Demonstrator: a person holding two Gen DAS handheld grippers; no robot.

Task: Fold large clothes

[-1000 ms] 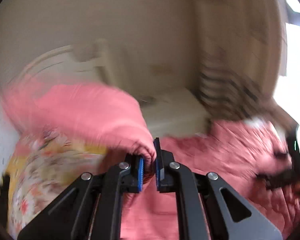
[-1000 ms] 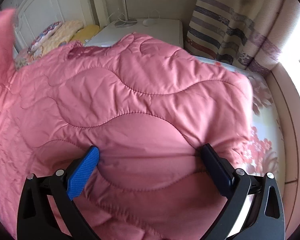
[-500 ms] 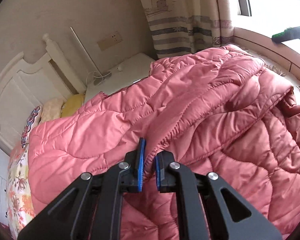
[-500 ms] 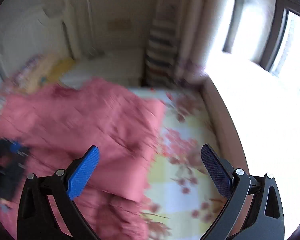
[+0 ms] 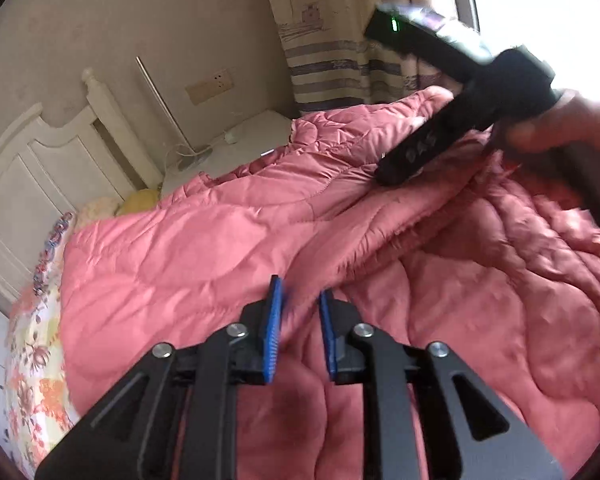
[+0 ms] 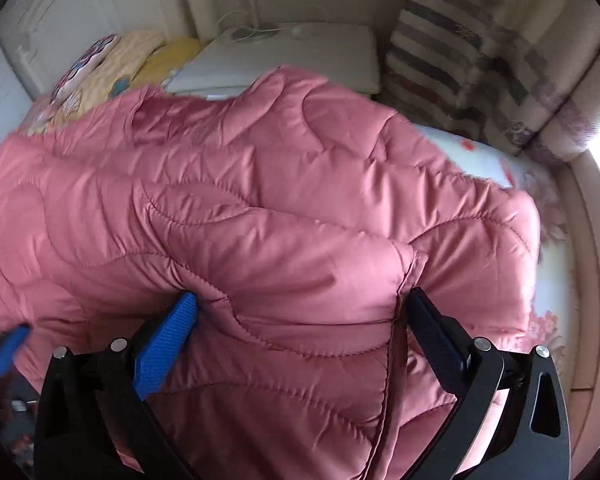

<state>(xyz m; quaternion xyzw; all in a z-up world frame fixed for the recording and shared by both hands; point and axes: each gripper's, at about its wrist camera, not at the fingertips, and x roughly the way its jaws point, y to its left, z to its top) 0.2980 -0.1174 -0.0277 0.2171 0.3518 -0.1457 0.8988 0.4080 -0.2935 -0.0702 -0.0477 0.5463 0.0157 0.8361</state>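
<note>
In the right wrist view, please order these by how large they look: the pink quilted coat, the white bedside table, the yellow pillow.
1. pink quilted coat, by far the largest, though nearest the camera.
2. white bedside table.
3. yellow pillow, partly hidden by the coat.

Window (image 5: 540, 0) glare, fisheye warp, slight motion blur

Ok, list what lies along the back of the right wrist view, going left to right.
White headboard → pillows → white nightstand → striped curtain. The pink coat spreads across the front, between the fingers of the open right gripper.
</note>
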